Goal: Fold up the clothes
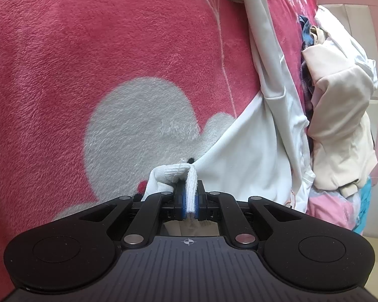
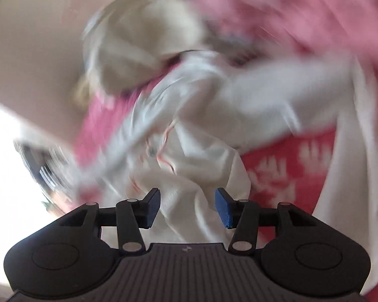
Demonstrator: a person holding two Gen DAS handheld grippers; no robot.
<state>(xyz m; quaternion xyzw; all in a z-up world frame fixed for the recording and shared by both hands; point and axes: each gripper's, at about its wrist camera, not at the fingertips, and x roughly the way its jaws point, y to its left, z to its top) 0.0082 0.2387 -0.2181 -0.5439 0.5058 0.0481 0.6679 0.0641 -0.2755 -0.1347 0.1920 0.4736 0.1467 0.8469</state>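
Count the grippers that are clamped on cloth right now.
1. The left gripper is shut on the white garment's ribbed edge. The right gripper stands open with white cloth between its pads, unpinched.

Support surface: bed covered by a pink fleece blanket [image 1: 113, 50] with a large grey-white patch [image 1: 138, 125] printed on it.

Directly on the blanket, right of the patch: white garment [image 1: 252, 151], spread and creased, one long strip running away from the camera toward the top of the view.

Right of the white garment: heap of clothes, cream garment [image 1: 340, 125] uppermost, plaid fabric [image 1: 305, 85] showing at the edge facing the white garment, pink and turquoise cloth [image 1: 340, 206] at the near end.

Right wrist view heavily blurred; only pink blanket and pale cloth discernible.
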